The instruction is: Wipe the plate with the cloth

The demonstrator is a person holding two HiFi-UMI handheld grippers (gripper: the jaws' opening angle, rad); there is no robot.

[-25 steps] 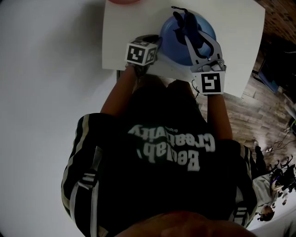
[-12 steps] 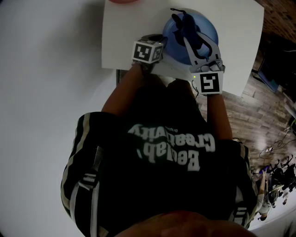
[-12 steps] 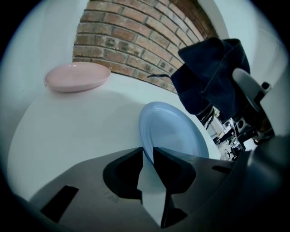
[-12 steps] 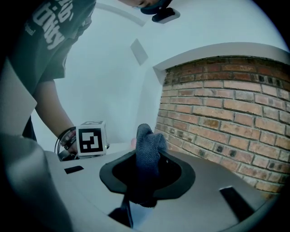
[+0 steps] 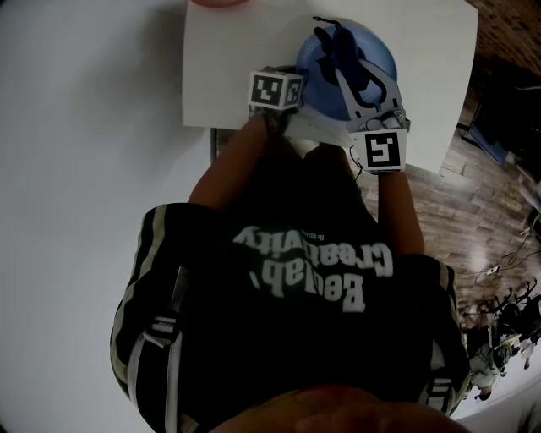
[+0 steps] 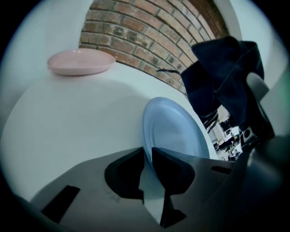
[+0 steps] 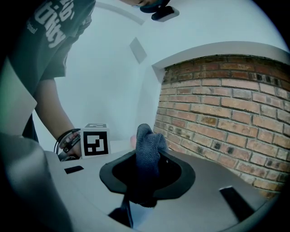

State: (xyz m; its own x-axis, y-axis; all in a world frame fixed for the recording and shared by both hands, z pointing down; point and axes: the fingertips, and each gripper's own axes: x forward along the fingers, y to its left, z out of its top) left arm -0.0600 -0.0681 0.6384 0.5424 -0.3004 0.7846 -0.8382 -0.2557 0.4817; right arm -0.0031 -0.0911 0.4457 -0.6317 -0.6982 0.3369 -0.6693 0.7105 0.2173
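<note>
I have the left gripper [image 5: 292, 78] at the near left rim of the blue plate [image 5: 319, 95], its marker cube just beside the dish. In the left gripper view the plate's rim [image 6: 174, 131] runs straight through the narrow gap between the two dark pads [image 6: 170, 165], which have just been closing and now pinch it from both sides. From that angle the plate looks tipped, though I cannot tell whether its far side rests on the table [image 5: 237, 59].

The plate sits close to the table's near edge, right of the middle. A pink plate [image 5: 221, 2] lies well apart from it at the far left corner; the left gripper view shows the same pink plate [image 6: 81, 61] alone on the white surface in front of a brick wall [image 7: 226, 104].

My right gripper [image 5: 340, 61] reaches in from the near edge across the blue plate. Its jaws are clamped on the dark blue cloth [image 5: 334, 38]. In the right gripper view the cloth [image 7: 148, 138] bunches up past the fingertips and a tail hangs below them. In the head view the cloth is over the far half of the plate, but I cannot tell whether it touches the plate.

The right gripper view also catches the left forearm with dark wristbands [image 7: 68, 141] beside the left cube
</note>
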